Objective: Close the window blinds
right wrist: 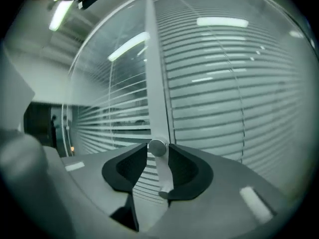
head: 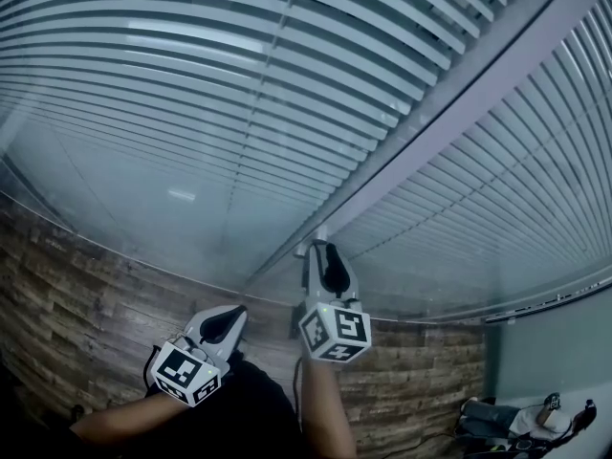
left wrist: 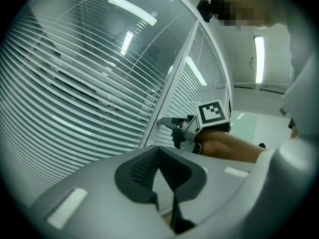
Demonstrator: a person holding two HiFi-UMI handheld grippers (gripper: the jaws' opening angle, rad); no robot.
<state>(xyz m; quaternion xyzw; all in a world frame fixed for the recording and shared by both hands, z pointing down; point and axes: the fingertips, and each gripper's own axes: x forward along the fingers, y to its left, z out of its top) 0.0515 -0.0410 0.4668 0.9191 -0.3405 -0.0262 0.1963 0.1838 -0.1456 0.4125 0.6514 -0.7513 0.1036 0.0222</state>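
Observation:
White slatted blinds point(head: 191, 84) hang behind glass panes on both sides of a grey frame post point(head: 402, 151). A small round metal knob point(right wrist: 157, 147) juts from the foot of that post. My right gripper point(right wrist: 157, 149) is open, its jaws standing around the knob with slim gaps at the sides; the knob's stem runs down along the right pad point(right wrist: 187, 171). The left gripper view shows the same right gripper point(left wrist: 167, 122) at the post. My left gripper point(head: 234, 312) is shut and empty, held lower and to the left, away from the glass.
A wood-pattern wall panel point(head: 76, 304) runs below the panes. The right pane's blinds point(head: 497, 199) end in a bottom rail point(head: 545, 299). Some dark items point(head: 526, 419) lie on a surface at the lower right. My right forearm point(left wrist: 229, 148) crosses in front of the left gripper.

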